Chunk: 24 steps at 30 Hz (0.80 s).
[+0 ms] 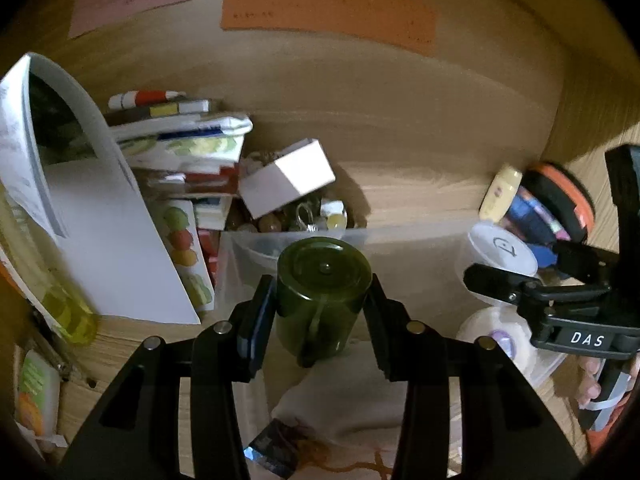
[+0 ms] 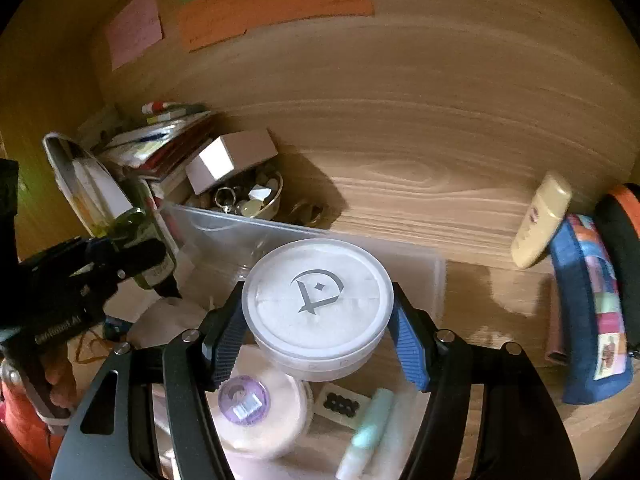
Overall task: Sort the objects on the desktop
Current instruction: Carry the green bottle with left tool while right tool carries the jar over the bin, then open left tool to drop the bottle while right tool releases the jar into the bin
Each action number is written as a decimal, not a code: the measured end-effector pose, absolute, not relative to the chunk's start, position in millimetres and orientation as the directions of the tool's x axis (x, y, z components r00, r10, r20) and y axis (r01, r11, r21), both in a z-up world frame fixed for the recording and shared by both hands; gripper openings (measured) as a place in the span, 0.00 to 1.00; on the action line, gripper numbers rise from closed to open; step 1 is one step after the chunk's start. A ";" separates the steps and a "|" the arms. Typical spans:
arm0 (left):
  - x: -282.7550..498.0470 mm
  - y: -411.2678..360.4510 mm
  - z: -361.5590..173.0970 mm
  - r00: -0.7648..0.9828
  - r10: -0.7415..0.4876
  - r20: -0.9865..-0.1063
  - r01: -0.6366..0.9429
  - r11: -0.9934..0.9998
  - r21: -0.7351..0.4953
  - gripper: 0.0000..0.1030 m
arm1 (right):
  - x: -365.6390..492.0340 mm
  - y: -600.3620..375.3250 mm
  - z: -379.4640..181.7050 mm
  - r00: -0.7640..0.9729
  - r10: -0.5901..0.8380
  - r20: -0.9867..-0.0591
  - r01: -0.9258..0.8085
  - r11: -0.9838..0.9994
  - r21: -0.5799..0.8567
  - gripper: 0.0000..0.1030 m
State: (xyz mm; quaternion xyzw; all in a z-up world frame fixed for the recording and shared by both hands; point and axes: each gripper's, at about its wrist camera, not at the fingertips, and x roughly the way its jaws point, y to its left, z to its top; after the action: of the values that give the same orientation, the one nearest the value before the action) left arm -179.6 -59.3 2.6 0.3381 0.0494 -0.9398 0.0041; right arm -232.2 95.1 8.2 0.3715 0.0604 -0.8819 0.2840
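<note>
Gripping a dark green bottle between its two pads, the left claw holds it over the clear plastic bin, while the right claw is clamped on one round white jar above the same bin. Inside lie a purple-lidded tub and a pale green tube, so sorting looks partly done. Left on the desk: one white box atop a bowl of trinkets, one stack of books, one cream bottle, and one blue pouch.
</note>
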 end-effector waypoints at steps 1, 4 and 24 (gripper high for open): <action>-180.7 -59.5 0.3 -0.766 0.028 -0.642 0.039 -0.995 -0.090 0.42 | -232.8 92.5 6.4 -0.560 -0.450 -0.696 0.549 -0.831 0.096 0.60; -182.7 -59.6 -4.8 -0.754 0.025 -0.656 0.041 -0.996 -0.084 0.42 | -232.7 89.4 2.4 -0.559 -0.442 -0.701 0.551 -0.830 0.084 0.60; -182.6 -49.3 -12.9 -0.727 0.035 -0.686 0.018 -0.997 -0.070 0.46 | -233.3 89.7 -8.5 -0.551 -0.432 -0.714 0.511 -0.851 0.121 0.61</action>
State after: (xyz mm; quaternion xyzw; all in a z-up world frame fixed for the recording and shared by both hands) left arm -182.6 -49.3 -12.8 0.3696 0.0358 -0.9285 -0.0048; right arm -233.3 89.7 -8.5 0.3908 0.0505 -0.8791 0.2682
